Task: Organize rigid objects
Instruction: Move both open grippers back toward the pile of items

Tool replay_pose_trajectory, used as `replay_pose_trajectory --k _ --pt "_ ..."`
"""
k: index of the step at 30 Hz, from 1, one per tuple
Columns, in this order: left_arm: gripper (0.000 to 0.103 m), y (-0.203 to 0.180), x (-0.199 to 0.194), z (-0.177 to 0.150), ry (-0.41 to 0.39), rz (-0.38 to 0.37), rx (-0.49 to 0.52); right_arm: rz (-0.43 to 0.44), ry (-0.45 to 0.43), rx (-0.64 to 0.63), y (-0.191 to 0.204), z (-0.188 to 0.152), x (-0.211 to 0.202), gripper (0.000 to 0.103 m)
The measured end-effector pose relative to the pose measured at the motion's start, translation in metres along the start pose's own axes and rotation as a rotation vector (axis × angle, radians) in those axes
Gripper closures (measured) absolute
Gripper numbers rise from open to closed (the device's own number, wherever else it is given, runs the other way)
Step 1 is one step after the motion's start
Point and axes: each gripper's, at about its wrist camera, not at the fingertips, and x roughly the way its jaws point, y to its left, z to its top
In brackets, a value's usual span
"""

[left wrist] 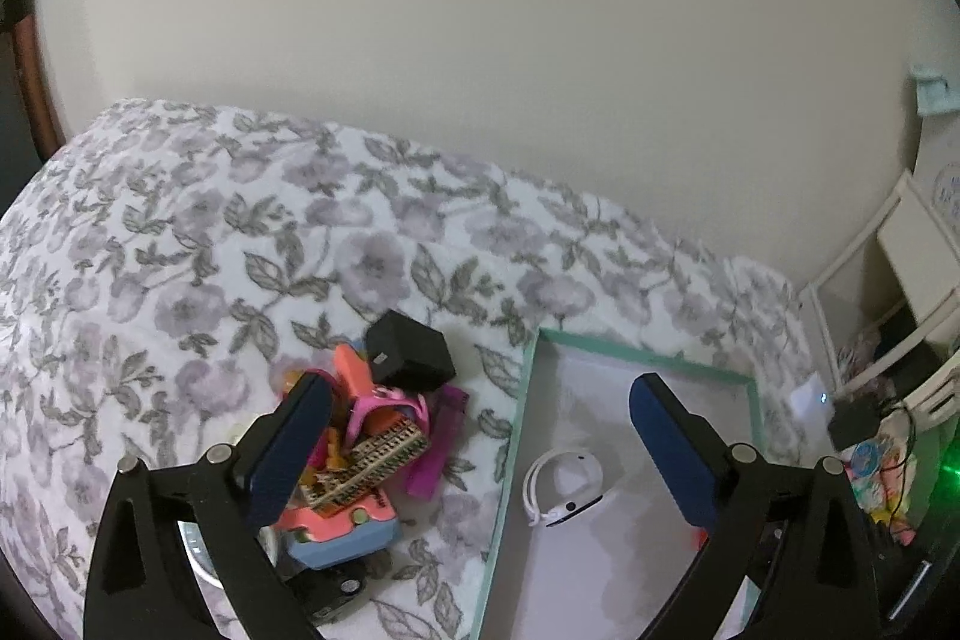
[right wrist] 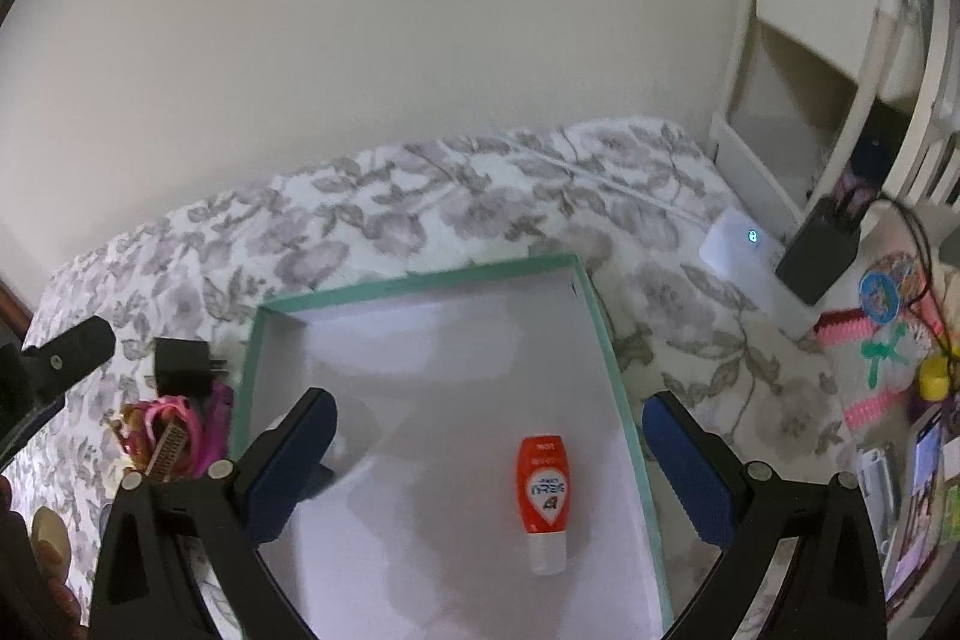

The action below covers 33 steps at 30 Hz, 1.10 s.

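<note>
The left gripper [left wrist: 477, 436] stands spread wide with nothing between its blue pads, one pad in front of the pile at lower left of its view, the other over the box. The right gripper [right wrist: 489, 466] is likewise spread and empty, hanging over the box floor in its own view.

The box [left wrist: 654, 361] is a shallow tray with a mint-green rim and a pale floor, filling the lower right of the left view and the middle of the right view. It holds two things: a white wristband [left wrist: 564, 484] at lower centre of the left view, and an orange tube [right wrist: 542, 496] with a clear cap lying flat at lower centre-right of the right view.

The pile [left wrist: 360, 454] still to be sorted sits on the flowered bedspread [left wrist: 210, 232] just left of the box rim: a black plug adapter [left wrist: 410, 351] at its upper edge, a pink watch strap [left wrist: 393, 409], a small brush [left wrist: 381, 460], and a coral and blue case [left wrist: 342, 535] below.

The adapter looks stiff, fairly light and smooth-sided; I would judge its flat opposite faces the best hold. The strap is likely limp and prone to snag on its neighbours.
</note>
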Motion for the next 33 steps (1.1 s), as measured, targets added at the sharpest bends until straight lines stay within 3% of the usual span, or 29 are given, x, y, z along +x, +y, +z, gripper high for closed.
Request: replay_pose_trajectory --k 5,12,23,28,33 --pt "0.003 0.014 -0.029 0.003 -0.032 0.033 -0.029 0.009 -0.064 -0.041 0.016 0.005 -0.023 0.000" --pt "0.003 0.037 -0.057 -0.001 -0.067 0.178 -0.020 0.057 -0.163 -0.048 0.032 0.006 -0.056 0.000" --pt "0.003 0.107 -0.073 -0.023 -0.006 0.308 -0.095 0.133 -0.200 -0.064 0.053 0.004 -0.089 0.000" --pt "0.003 0.138 -0.061 -0.034 0.059 0.322 -0.142 0.184 -0.154 -0.116 0.081 -0.003 -0.085 0.000" --pt "0.003 0.154 -0.043 -0.041 0.130 0.300 -0.175 0.217 -0.038 -0.178 0.116 -0.021 -0.062 0.000"
